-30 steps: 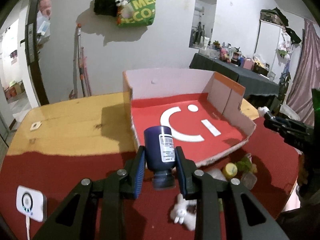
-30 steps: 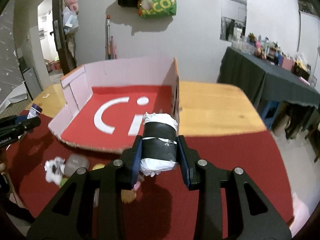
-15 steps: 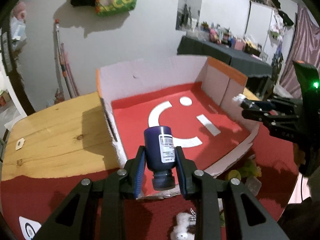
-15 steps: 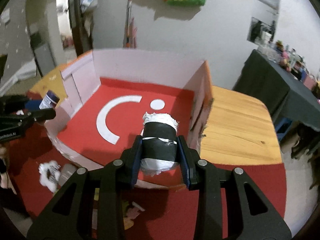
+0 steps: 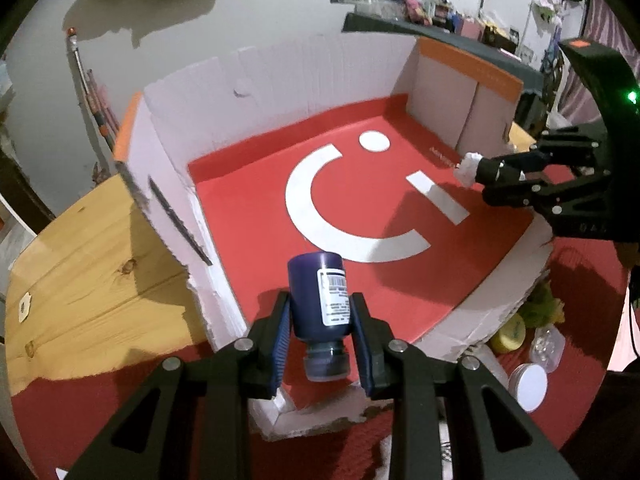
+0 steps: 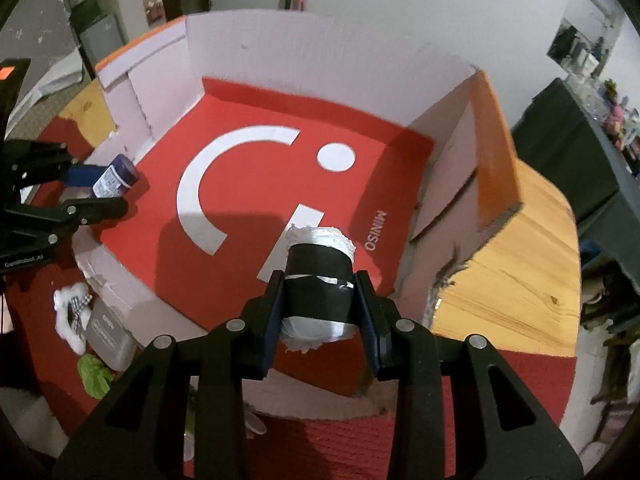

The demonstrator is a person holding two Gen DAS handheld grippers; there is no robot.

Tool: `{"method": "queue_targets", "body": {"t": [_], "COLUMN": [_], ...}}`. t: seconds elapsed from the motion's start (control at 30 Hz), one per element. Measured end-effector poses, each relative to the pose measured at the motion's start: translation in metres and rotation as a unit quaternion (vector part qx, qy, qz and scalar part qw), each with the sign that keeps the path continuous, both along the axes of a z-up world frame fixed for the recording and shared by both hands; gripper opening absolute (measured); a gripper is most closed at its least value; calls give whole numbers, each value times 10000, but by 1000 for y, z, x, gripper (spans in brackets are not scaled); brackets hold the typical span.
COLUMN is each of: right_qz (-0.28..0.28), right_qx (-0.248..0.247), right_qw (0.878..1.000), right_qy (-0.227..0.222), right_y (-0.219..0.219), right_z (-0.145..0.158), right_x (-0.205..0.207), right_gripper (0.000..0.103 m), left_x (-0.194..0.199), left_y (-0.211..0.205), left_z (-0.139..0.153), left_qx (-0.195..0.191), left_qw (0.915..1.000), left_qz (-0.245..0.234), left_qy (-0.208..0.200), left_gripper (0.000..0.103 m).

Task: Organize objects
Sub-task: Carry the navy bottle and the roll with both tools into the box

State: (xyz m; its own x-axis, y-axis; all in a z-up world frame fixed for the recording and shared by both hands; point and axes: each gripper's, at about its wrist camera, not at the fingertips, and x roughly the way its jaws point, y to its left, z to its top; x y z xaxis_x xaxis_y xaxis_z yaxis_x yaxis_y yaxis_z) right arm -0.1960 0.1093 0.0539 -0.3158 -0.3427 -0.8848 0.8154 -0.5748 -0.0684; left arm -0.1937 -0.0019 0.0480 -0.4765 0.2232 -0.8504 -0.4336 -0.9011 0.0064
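Over the open red-floored cardboard box (image 5: 248, 80), the left gripper (image 5: 320, 316) clamps a dark blue plastic bottle (image 5: 316, 292), cap toward the camera. Opposite, the right gripper (image 6: 320, 304) grips a black-wrapped white roll (image 6: 318, 280), perhaps tissue. Both hang above the box floor, well apart.

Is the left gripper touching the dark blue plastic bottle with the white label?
Touching. In the left wrist view the left gripper is shut on the dark blue bottle, a pad pressed against each side.
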Motion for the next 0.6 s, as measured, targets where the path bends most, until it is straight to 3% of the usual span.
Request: {"method": "queue_targets", "body": {"t": [0.33, 0.6], "right_qz": [257, 357], "right_qx": [574, 678], "right_qw": [9979, 9969], "right_qy": [-178, -167], "right_y": [-8, -6], "right_z": [-20, -20], "right_x": [-3, -1], "right_gripper": [32, 32], "left_x": [-4, -9], "left_y": [10, 9], "left_z": [-8, -8], "left_qx": [-401, -408], "left_qw": [9987, 9981], "left_qz": [-298, -415], "left_qy": [-90, -222], "left_gripper": [30, 30]}}
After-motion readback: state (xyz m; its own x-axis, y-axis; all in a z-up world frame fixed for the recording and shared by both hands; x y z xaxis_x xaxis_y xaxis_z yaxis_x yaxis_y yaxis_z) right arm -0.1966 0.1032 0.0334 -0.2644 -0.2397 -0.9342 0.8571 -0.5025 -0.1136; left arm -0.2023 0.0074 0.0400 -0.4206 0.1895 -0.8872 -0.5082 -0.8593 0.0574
